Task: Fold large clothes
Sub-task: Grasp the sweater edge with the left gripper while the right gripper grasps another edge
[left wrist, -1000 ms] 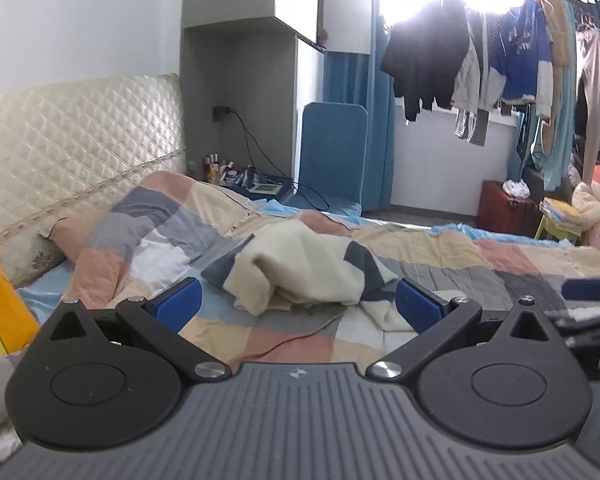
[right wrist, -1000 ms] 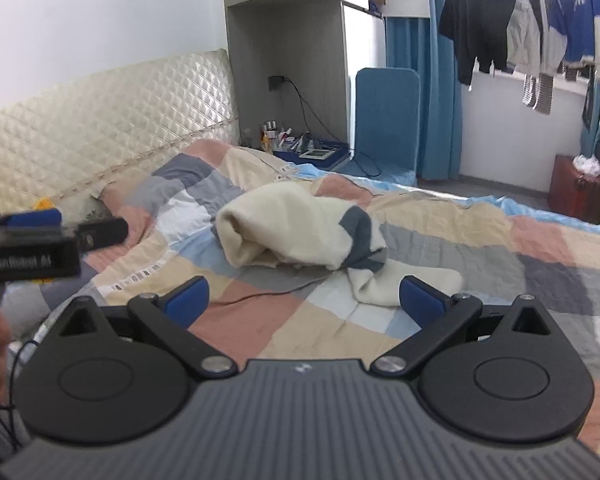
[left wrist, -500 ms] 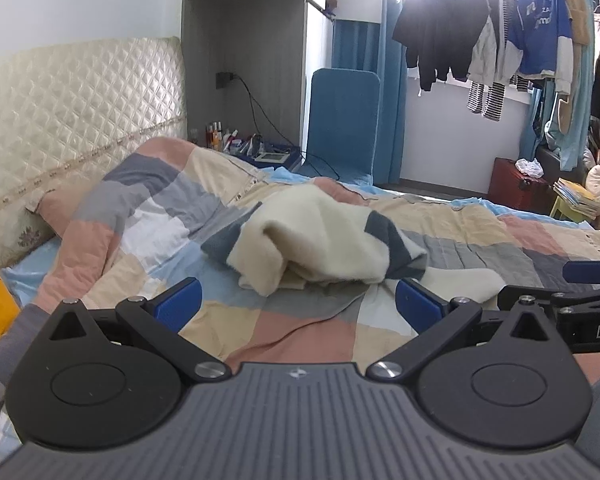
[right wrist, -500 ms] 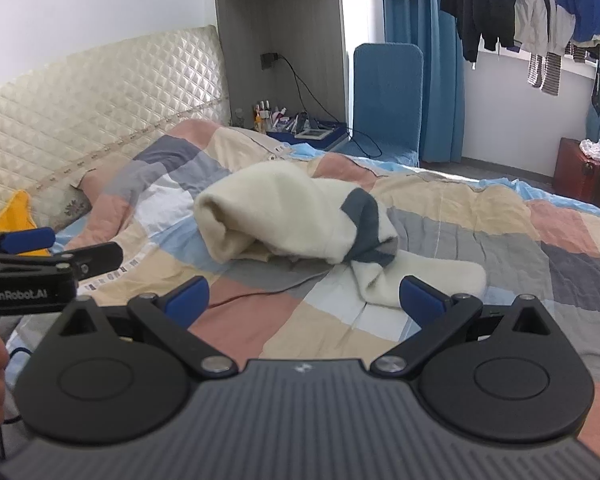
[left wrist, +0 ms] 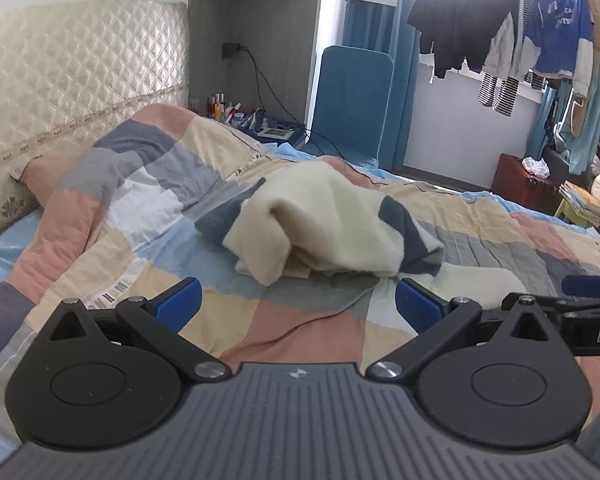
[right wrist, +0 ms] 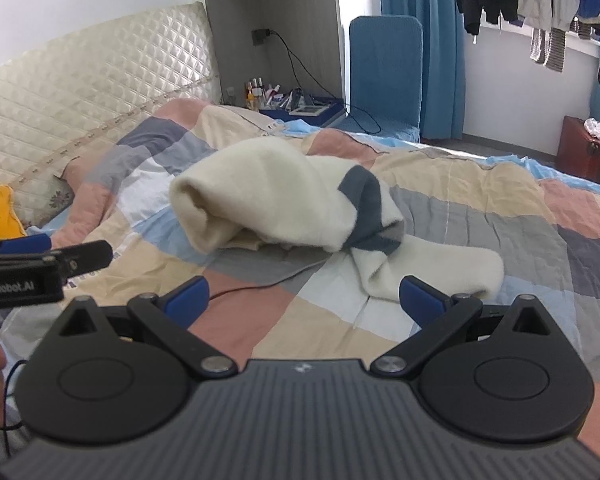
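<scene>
A cream sweater with dark grey-blue patches (left wrist: 332,220) (right wrist: 276,200) lies crumpled in a heap on the patchwork quilt (left wrist: 148,216) (right wrist: 480,216); one sleeve trails toward the near right. My left gripper (left wrist: 298,300) hovers open just short of the heap, nothing between its blue pads. My right gripper (right wrist: 304,300) is open too, its right pad close to the sleeve end (right wrist: 460,268). Each gripper shows at the edge of the other's view: the right one at the right edge of the left wrist view, the left one at the left edge of the right wrist view.
A quilted headboard (left wrist: 68,80) runs along the left. Beyond the bed stand a grey cabinet niche (left wrist: 256,40), a cluttered bedside table (right wrist: 300,110) and a blue chair (left wrist: 352,100). Clothes hang at the window (left wrist: 500,28). A yellow cloth (right wrist: 0,212) lies by the pillow.
Both grippers have moved closer to the sweater, which now looms larger in both views. Both stay open, and the sweater has not shifted.
</scene>
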Demonstrator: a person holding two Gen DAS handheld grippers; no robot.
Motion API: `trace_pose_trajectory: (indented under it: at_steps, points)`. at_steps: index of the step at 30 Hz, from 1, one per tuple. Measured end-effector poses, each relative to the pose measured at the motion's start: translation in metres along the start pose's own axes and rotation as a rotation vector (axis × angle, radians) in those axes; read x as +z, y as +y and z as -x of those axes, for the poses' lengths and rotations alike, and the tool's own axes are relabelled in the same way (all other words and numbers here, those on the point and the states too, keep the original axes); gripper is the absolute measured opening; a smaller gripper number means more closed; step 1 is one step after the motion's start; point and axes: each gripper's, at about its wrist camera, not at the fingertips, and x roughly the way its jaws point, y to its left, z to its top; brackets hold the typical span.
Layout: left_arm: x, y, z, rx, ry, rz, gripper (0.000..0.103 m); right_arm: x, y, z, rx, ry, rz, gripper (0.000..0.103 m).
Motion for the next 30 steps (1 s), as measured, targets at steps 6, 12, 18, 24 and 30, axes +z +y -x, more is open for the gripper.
trace_pose_trajectory:
  at_steps: [6,12,18,24,30]
  points:
    - [0.013,0.018,-0.048,-0.001,0.036,0.054,0.103,0.018,-0.009,-0.034,0.002,0.039,-0.029,0.103]
    - [0.021,0.04,-0.115,-0.025,0.079,0.133,0.103,0.04,-0.017,-0.083,-0.026,0.034,-0.04,0.103]
    - [0.005,0.058,-0.182,-0.077,0.071,0.152,0.103,0.037,-0.032,-0.146,0.019,0.057,-0.061,0.103]
    - [-0.017,0.076,-0.243,-0.126,0.044,0.187,0.097,0.028,-0.043,-0.212,0.063,0.056,-0.1,0.099]
    - [-0.024,0.082,-0.28,-0.172,0.013,0.131,0.075,0.021,-0.045,-0.261,0.101,0.033,-0.134,0.083]
